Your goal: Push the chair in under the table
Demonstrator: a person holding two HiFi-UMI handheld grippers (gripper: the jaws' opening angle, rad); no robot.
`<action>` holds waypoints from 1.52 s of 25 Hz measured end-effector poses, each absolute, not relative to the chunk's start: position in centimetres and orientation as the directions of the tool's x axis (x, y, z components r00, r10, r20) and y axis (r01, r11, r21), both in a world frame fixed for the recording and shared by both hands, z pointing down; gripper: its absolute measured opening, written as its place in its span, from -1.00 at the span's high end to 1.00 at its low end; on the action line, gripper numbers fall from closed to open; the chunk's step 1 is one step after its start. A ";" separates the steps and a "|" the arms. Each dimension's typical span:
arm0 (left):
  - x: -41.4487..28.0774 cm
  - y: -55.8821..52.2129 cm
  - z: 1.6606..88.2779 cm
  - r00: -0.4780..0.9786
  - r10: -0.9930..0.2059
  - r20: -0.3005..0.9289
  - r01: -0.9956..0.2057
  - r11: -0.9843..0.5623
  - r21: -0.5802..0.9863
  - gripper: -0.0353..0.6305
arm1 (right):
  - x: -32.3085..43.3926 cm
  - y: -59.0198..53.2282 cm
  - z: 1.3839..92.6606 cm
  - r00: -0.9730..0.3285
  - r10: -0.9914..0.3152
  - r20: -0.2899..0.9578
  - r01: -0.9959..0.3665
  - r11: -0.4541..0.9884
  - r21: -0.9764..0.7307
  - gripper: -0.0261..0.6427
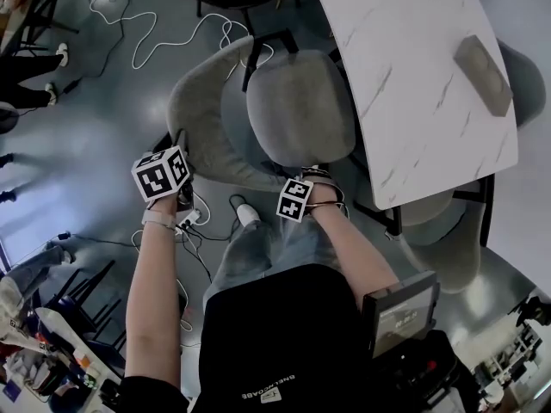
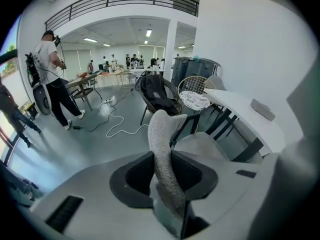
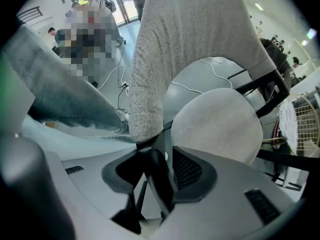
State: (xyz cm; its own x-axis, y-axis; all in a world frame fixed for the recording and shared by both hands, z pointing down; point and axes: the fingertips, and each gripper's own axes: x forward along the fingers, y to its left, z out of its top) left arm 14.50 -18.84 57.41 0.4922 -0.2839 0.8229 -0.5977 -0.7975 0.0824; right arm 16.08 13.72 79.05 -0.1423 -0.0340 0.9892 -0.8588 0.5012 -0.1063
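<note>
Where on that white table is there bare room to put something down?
Most of the table is bare, from the chair side across to the grey block near its right edge. Crowded: the floor beyond the chair, strewn with cables.

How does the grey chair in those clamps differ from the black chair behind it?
The grey chair is pale fabric; the black chair is dark. The grey chair is clamped by the left gripper and right gripper beside the table; the black chair stands farther off, untouched. Both have curved backs.

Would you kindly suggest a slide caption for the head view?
Overhead: left tool and right tool clamp the back of the grey chair beside the white marbled table.
</note>
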 end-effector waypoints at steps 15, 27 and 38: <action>22.8 -15.6 57.6 0.553 -0.219 0.804 -0.519 -0.845 0.127 0.58 | 23.3 17.0 79.1 -0.149 -0.002 0.989 -0.880 0.456 -0.132 0.44; 23.0 -14.5 57.7 0.510 -0.251 0.823 -0.520 -0.852 0.063 0.58 | 23.8 18.0 79.1 -0.127 -0.020 0.992 -0.873 0.477 -0.102 0.43; 22.6 -14.7 57.3 0.608 -0.287 0.740 -0.541 -0.832 0.122 0.56 | 23.8 17.7 79.3 -0.150 0.005 0.989 -0.892 0.431 -0.138 0.38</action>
